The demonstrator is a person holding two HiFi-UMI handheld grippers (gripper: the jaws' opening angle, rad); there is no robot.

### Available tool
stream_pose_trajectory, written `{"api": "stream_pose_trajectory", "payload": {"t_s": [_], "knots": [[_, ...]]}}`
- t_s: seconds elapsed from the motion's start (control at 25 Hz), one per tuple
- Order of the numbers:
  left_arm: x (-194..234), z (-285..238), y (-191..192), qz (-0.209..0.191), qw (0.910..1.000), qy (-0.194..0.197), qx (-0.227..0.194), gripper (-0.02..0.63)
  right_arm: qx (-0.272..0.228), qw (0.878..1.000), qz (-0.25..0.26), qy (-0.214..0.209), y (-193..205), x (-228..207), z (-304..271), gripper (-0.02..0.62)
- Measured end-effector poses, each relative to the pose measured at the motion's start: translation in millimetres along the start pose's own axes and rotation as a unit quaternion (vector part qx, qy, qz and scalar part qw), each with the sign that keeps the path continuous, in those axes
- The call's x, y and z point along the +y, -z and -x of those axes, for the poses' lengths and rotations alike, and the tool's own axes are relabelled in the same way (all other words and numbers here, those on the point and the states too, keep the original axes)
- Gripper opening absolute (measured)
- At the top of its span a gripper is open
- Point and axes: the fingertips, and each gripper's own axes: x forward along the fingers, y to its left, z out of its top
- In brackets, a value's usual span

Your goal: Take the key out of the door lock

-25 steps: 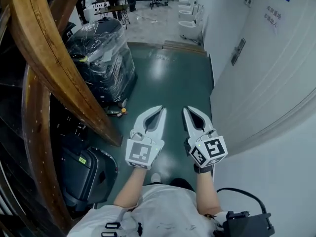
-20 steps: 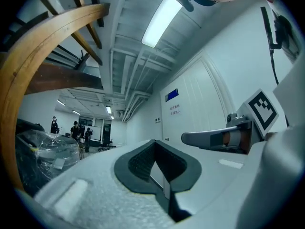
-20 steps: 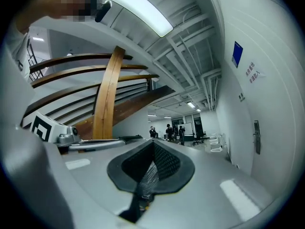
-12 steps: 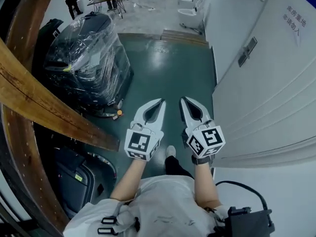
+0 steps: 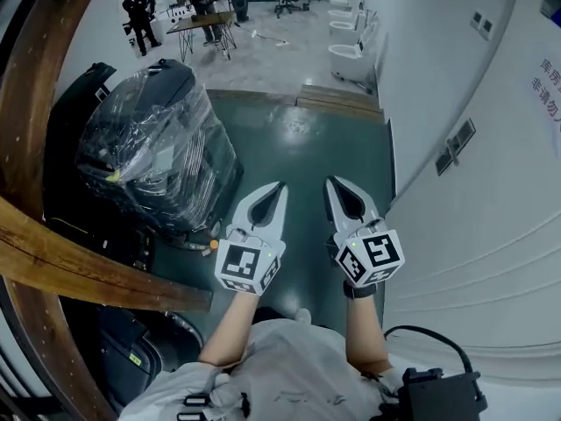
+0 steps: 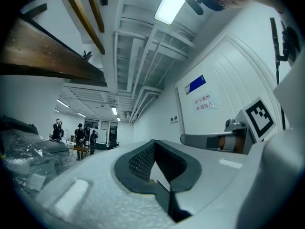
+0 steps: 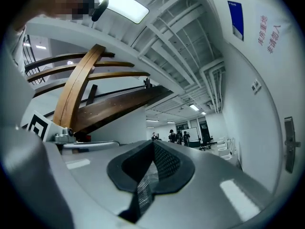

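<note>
You cannot make out the key in any view; it is too small to see. What does show is the lock plate [image 5: 459, 146], a narrow dark plate on the white panelled surface [image 5: 491, 235] at your right. In the right gripper view the plate stands upright, with its long side running up and down the surface. Which way the key points I cannot tell.

The plate is ahead of your tools and to the right, well apart from both. Higher on the same surface there is a sign with red characters [image 5: 545, 86], and in the right gripper view a blue sign [image 7: 237, 18] is above it.

Your right tool [image 5: 331, 181] is the nearer one to the plate. Its jaws are together and nothing is between them. Your left tool [image 5: 280, 185] is just beside it on the left, also with its jaws together and empty. Both point forward along the green floor [image 5: 307, 139], side by side and not touching.

The floor forms a passage between the white surface and a large dark machine wrapped in clear plastic film [image 5: 158, 143], which stands at the left, near the left tool. Heavy curved wooden beams [image 5: 79, 266] cross the left side, and a black case [image 5: 123, 353] lies under them.

At the far end of the passage there are white fixtures [image 5: 351, 55] along the right wall. Several people [image 5: 140, 11] stand there around a small desk [image 5: 206, 23].
</note>
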Motion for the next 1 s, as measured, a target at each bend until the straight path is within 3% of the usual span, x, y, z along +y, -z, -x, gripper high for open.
{"api": "stream_pose_trajectory", "payload": {"t_s": [0.36,0.56,1.0], "knots": [[108.7,-90.0,27.7,0.001,0.9997,-0.019,0.013,0.002,0.047,0.999,0.01,0.021,49.8,-59.9,-127.2,0.006],[156.4,-129.0,15.1,0.01,0.9998,0.014,-0.009,0.002,0.027,0.999,-0.041,0.01,46.9,-72.1,-188.4,0.006],[244.4,-233.9,54.5,0.037,0.9957,0.08,0.029,0.002,0.051,0.996,-0.014,0.068,62.0,-114.7,-304.9,0.006]]}}
